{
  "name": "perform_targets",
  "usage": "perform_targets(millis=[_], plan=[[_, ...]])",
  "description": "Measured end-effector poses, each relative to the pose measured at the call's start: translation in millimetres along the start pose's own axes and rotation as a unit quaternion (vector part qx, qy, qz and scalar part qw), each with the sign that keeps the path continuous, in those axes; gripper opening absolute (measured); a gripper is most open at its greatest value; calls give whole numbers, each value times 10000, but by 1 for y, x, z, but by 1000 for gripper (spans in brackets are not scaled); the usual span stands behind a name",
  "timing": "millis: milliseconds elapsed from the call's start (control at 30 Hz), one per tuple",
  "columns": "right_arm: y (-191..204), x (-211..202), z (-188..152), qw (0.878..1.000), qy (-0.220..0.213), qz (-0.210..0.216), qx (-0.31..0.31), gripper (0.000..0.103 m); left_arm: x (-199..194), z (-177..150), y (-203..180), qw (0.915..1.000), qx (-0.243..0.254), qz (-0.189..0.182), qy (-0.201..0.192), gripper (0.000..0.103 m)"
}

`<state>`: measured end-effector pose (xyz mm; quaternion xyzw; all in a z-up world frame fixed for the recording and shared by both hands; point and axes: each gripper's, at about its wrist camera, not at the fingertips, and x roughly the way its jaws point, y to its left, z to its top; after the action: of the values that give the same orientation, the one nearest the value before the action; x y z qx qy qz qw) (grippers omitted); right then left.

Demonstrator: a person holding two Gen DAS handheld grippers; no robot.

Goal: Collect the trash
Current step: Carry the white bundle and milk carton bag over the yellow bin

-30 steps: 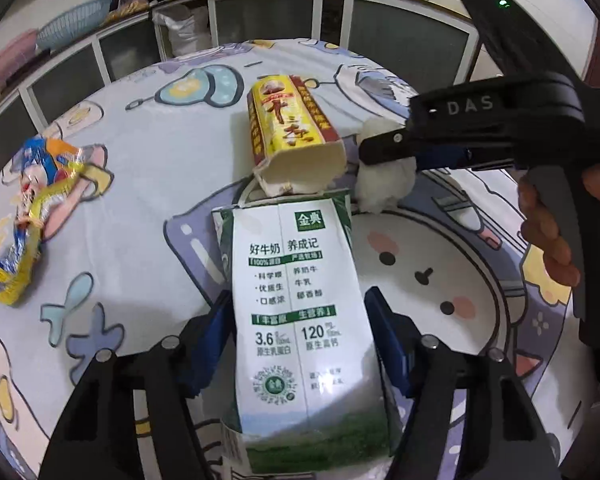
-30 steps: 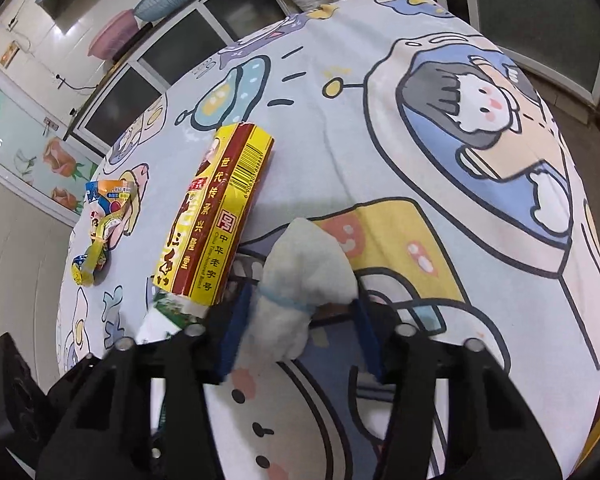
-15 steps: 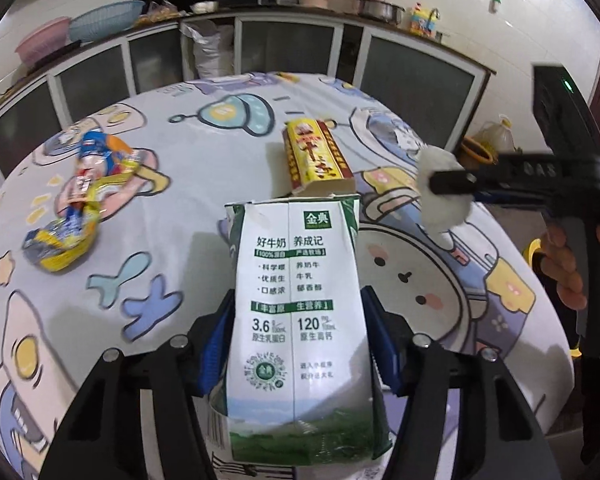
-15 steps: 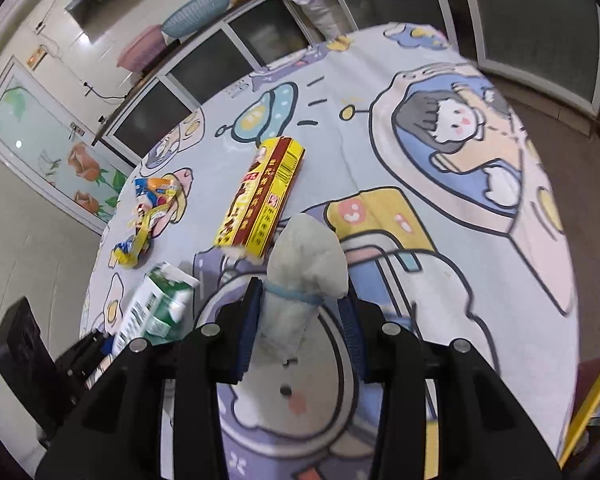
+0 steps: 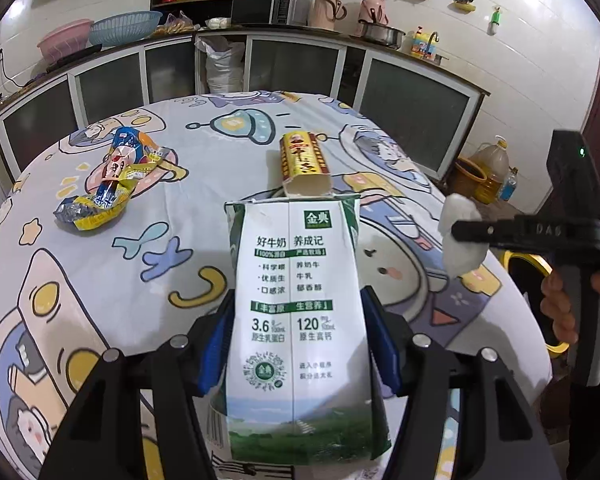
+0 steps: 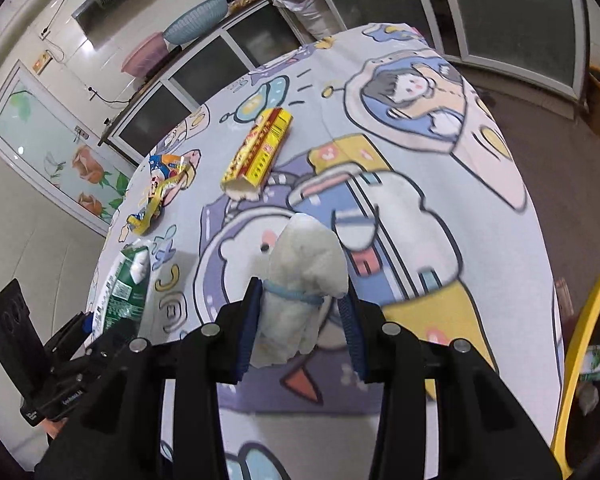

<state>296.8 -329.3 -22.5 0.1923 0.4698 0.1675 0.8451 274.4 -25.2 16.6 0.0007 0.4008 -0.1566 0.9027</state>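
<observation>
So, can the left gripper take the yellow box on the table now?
Probably not: the left gripper is shut on the milk carton. The yellow box lies unobstructed just beyond it.

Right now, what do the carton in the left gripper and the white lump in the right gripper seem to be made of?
Milk carton: likely coated paperboard, smooth printed faces, torn top edge. White wad: probably crumpled tissue, matte, soft; could be cloth.

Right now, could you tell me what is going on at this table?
A person is clearing trash with two handheld tools. The left claw grips a milk carton, and the right claw holds a crumpled white tissue. A yellow box and snack wrapper lie on the tablecloth.
</observation>
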Motion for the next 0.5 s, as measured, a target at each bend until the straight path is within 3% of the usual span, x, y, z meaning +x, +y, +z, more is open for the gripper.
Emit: perform_targets(millis=[500], plan=[[-26, -42, -48, 9998, -125, 43, 164, 37, -23, -9, -57, 9986, 409, -313, -151, 57]])
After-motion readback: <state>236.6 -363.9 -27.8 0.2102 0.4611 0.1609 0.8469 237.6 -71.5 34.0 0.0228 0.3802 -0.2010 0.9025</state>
